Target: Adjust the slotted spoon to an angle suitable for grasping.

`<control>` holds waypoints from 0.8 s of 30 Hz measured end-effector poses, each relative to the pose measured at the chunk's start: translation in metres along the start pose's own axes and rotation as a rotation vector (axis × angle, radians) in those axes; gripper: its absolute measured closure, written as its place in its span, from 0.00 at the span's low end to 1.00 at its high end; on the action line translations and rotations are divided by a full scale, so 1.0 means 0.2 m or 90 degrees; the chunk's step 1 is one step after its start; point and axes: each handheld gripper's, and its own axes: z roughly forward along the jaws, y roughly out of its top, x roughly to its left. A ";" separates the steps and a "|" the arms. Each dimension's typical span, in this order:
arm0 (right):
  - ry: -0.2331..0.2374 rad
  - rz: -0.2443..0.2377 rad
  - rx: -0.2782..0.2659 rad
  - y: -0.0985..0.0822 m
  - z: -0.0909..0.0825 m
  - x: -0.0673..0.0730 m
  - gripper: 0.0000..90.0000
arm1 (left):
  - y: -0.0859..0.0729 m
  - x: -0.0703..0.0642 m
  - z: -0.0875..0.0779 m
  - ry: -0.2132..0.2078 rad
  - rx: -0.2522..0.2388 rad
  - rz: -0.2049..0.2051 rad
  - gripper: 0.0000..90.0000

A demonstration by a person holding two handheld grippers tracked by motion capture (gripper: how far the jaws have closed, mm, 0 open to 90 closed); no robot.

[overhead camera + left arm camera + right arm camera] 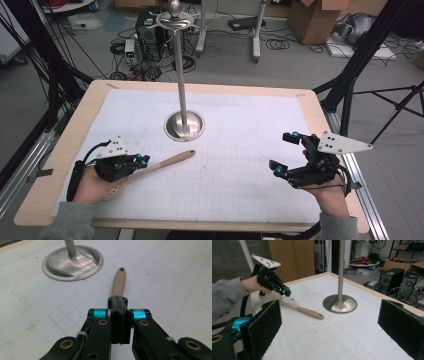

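- Left gripper (pixel 141 161) jaws are clamped on the beige wooden slotted spatula (pixel 170 161), near its perforated head.
- Right gripper (pixel 284 152) jaws stand wide, holding nothing.
- Steel stand (pixel 184 125) rises beyond the handle.

- I have the wooden spatula (pixel 165 163) by its neck, pale tan, with a perforated round head (pixel 268 297) under my left hand.
- Its handle (pixel 119 282) runs out toward two o'clock in the high view, ending in a small hanging hole.
- It lies low over the white gridded mat, at about seven o'clock from the metal stand's base.
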 end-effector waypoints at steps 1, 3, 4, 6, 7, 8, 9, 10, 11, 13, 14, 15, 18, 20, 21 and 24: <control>0.000 0.000 0.000 0.00 0.00 0.00 0.04 | 0.00 0.00 -0.01 -0.002 0.000 0.001 1.00; -0.001 -0.001 0.001 0.00 0.00 0.00 0.04 | 0.00 0.01 -0.03 -0.010 0.007 0.013 1.00; -0.002 -0.003 0.002 0.00 0.00 0.00 0.04 | 0.00 0.02 -0.05 -0.023 0.007 0.017 0.99; -0.001 -0.004 0.006 0.00 0.01 0.00 0.04 | 0.00 0.04 -0.07 -0.031 0.008 0.020 0.98; -0.001 -0.004 0.006 0.00 0.01 0.00 0.04 | 0.00 0.04 -0.07 -0.031 0.008 0.020 0.94; 0.000 -0.003 0.007 0.00 0.01 0.00 0.04 | 0.00 0.05 -0.08 -0.045 0.011 0.013 0.91; 0.000 -0.003 0.007 0.00 0.01 0.00 0.04 | 0.00 0.05 -0.08 -0.045 0.011 0.013 0.89; 0.000 -0.003 0.009 -0.01 0.02 0.00 0.04 | -0.01 0.06 -0.10 -0.046 0.007 0.008 0.84; 0.000 -0.003 0.009 -0.01 0.02 0.00 0.04 | -0.01 0.06 -0.10 -0.046 0.007 0.008 0.82; -0.001 -0.003 0.012 -0.01 0.02 0.00 0.04 | -0.01 0.07 -0.11 -0.047 0.005 0.011 0.74; -0.001 -0.005 0.013 -0.01 0.02 0.00 0.04 | 0.00 0.07 -0.11 -0.054 0.000 0.007 0.71; -0.001 -0.008 0.013 -0.01 0.02 0.00 0.04 | 0.00 0.07 -0.11 -0.054 0.000 0.007 0.68; -0.001 -0.002 0.014 -0.01 0.02 0.00 0.04 | 0.00 0.07 -0.10 -0.077 -0.003 0.008 0.57; -0.001 -0.001 0.011 -0.01 0.01 -0.01 0.04 | 0.00 0.07 -0.09 -0.084 -0.001 0.002 0.47; -0.001 -0.001 0.011 -0.01 0.01 -0.01 0.04 | 0.00 0.07 -0.09 -0.084 -0.001 0.002 0.45; -0.006 0.003 0.009 -0.01 0.00 -0.02 0.04 | 0.00 0.08 -0.08 -0.096 0.003 0.009 0.36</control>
